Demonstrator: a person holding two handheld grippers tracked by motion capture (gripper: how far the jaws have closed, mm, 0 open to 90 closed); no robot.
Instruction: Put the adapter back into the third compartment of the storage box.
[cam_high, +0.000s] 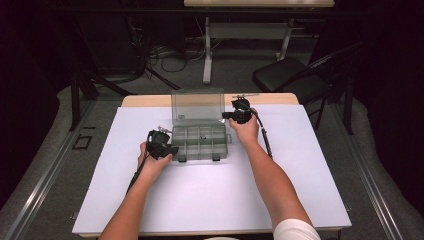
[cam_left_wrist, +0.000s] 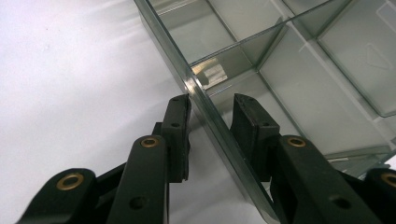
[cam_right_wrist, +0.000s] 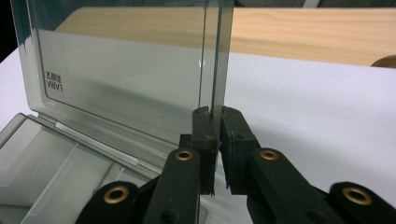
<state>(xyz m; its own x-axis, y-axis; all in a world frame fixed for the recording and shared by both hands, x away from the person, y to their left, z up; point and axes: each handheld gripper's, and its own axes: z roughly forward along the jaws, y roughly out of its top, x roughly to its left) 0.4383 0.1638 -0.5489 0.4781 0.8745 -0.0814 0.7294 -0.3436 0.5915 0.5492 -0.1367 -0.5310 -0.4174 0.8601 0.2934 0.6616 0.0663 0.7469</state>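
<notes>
A clear grey compartment box (cam_high: 200, 142) lies on the white table cover, with its lid (cam_high: 197, 107) standing upright at the back. My left gripper (cam_high: 172, 150) sits at the box's left front corner. In the left gripper view its jaws (cam_left_wrist: 212, 100) straddle the box's side wall (cam_left_wrist: 219, 135) and close on it; the compartments (cam_left_wrist: 303, 70) beyond look empty. My right gripper (cam_high: 227, 116) is at the lid's right edge. In the right gripper view it (cam_right_wrist: 215, 112) is shut on the thin edge of the lid (cam_right_wrist: 121, 70).
The white cover (cam_high: 210, 200) spreads wide in front of and beside the box. A strip of wooden tabletop (cam_high: 145, 100) shows behind it. Beyond the table stand a black chair (cam_high: 285, 75) at right and another table's leg (cam_high: 207, 55), with cables on the floor.
</notes>
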